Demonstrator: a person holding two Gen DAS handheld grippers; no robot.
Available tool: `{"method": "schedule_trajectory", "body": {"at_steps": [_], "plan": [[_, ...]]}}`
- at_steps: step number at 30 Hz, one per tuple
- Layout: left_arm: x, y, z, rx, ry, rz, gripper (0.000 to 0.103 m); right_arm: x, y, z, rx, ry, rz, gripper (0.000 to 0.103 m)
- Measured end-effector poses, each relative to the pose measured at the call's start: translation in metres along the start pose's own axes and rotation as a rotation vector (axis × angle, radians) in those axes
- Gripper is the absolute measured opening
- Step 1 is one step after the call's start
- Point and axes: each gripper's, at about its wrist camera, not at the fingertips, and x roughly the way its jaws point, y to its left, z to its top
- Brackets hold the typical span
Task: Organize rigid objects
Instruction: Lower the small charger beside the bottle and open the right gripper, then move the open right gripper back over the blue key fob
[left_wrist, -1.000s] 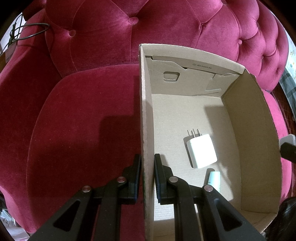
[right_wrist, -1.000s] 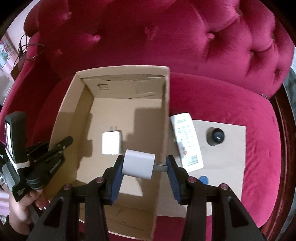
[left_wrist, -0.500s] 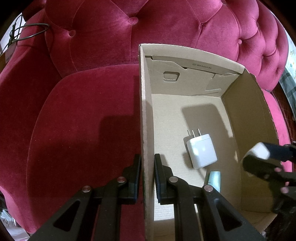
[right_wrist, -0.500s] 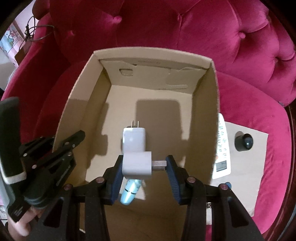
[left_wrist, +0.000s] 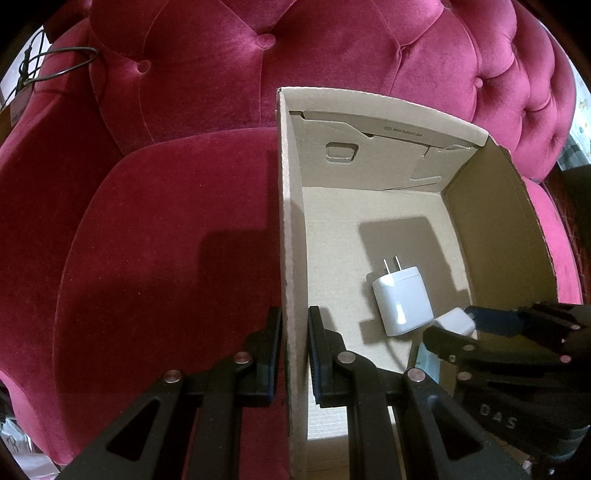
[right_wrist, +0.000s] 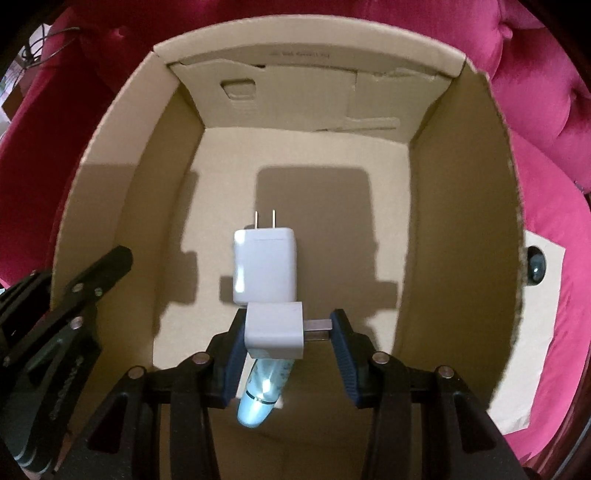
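The left black two-finger gripper (left_wrist: 294, 354) pointed steeply down, its jaws clamped on a thin brown cardboard wall (left_wrist: 291, 258). The right black, blue-padded gripper (right_wrist: 288, 338) pointed nearly straight down, gripping a small white plug adapter (right_wrist: 275, 328).

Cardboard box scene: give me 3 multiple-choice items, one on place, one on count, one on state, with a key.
1. Where does the left gripper sit?
A. clamped on the box's side wall
B. on the sofa cushion
C. on the box's floor

2. How many white plug adapters show in the right wrist view?
A. one
B. two
C. four

3. What is the right gripper doing?
A. hanging empty
B. holding a small white adapter over the box's floor
C. gripping a remote

Key:
1 A: its fingers straddle the cardboard box wall.
2 B: one large adapter lies flat on the floor, and the small adapter is in the jaws.
3 B: the pads press the small adapter and its metal plug end, above a pale blue tube.
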Motion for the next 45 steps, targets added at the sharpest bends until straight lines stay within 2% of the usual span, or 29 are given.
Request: {"method": "schedule_trajectory", "body": {"at_steps": [10, 14, 25, 28, 33, 45], "plan": [[0.0, -0.001, 0.0, 0.0, 0.0, 0.001, 0.015, 0.01, -0.003, 0.001, 0.004, 0.01, 0.009, 0.048], [0.0, -0.001, 0.0, -0.001, 0.0, 0.0, 0.015, 0.007, -0.005, 0.002, 0.005, -0.006, 0.015, 0.055], [-0.001, -0.003, 0.0, 0.002, -0.001, 0.003, 0.015, -0.01, -0.013, -0.007, 0.017, -0.049, 0.022, 0.056], [0.0, -0.003, 0.0, 0.003, -0.001, 0.003, 0.015, -0.022, -0.016, -0.016, 0.021, -0.066, 0.028, 0.056], [-0.001, -0.003, 0.0, 0.003, -0.001, 0.004, 0.015, -0.048, -0.016, -0.011, 0.018, -0.096, 0.028, 0.059], [-0.001, -0.003, 0.0, 0.004, -0.001, 0.006, 0.015, -0.093, -0.031, -0.015, 0.007, -0.153, -0.002, 0.07]]}}
